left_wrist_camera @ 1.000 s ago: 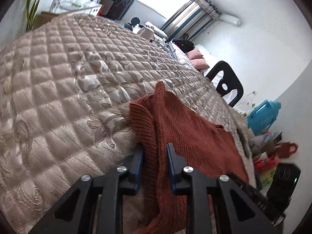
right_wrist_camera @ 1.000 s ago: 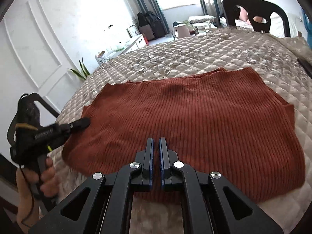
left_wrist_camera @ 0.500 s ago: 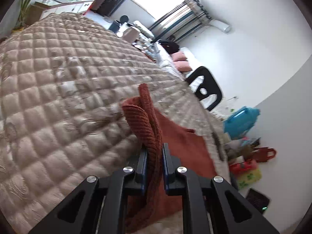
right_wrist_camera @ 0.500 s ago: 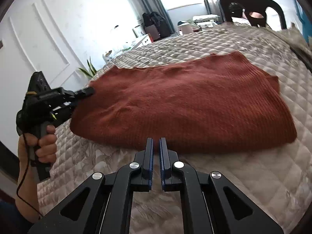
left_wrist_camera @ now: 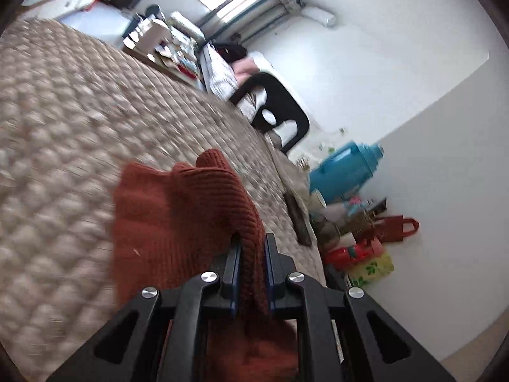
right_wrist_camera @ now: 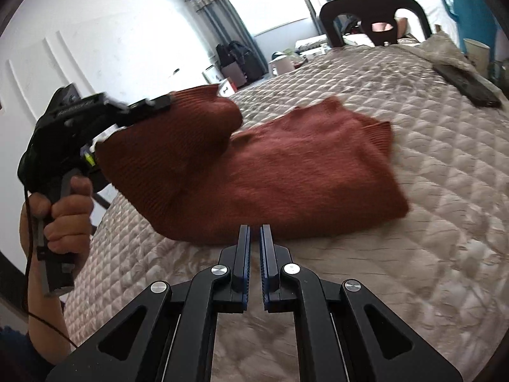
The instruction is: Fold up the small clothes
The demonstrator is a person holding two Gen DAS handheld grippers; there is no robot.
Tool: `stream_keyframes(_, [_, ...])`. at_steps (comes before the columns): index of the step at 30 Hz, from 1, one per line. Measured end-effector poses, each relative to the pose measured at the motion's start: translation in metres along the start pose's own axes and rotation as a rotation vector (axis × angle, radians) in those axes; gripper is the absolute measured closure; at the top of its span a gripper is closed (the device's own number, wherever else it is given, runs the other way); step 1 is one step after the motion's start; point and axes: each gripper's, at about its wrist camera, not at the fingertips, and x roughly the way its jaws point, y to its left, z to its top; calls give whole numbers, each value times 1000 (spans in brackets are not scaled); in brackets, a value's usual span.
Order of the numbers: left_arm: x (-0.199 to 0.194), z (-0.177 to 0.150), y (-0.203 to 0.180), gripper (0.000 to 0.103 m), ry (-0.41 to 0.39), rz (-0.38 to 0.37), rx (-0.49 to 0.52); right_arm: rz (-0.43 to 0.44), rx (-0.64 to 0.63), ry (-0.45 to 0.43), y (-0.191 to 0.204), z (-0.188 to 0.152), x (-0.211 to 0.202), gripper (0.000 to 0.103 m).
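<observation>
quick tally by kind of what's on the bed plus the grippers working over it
knit garment, rust red: 1
dark flat device near the bed's far edge: 1
grippers: 2, left gripper and right gripper
total: 4

Knit garment (right_wrist_camera: 286,172) on quilted bedspread (right_wrist_camera: 429,191), one corner lifted at left (between the left gripper (right_wrist_camera: 159,103) pads); chair (right_wrist_camera: 372,9) behind bed; phone (right_wrist_camera: 467,84) at far right edge.

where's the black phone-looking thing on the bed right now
In the right wrist view the dark flat device lies at the far right edge of the quilted bedspread, beyond the rust knit garment and below the black chair.
</observation>
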Motion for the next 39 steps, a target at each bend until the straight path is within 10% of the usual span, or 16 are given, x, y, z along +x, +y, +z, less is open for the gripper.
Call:
stream_keyframes(11, [96, -45, -23, 80, 236, -12, 50, -16, 116, -40, -46, 1, -18, 97])
stream_keyframes(16, [44, -39, -39, 73, 117, -19, 153, 43, 163, -85, -52, 11, -23, 58])
stream_keyframes(26, [-9, -53, -3, 73, 37, 200, 301, 205, 260, -114, -57, 55, -4, 57])
stream_keyframes(37, [-6, -64, 1, 73, 28, 197, 348, 73, 193, 48, -50, 68, 51, 56])
stream_keyframes(39, [-5, -64, 1, 73, 29, 198, 346, 67, 173, 53, -50, 72, 55, 74])
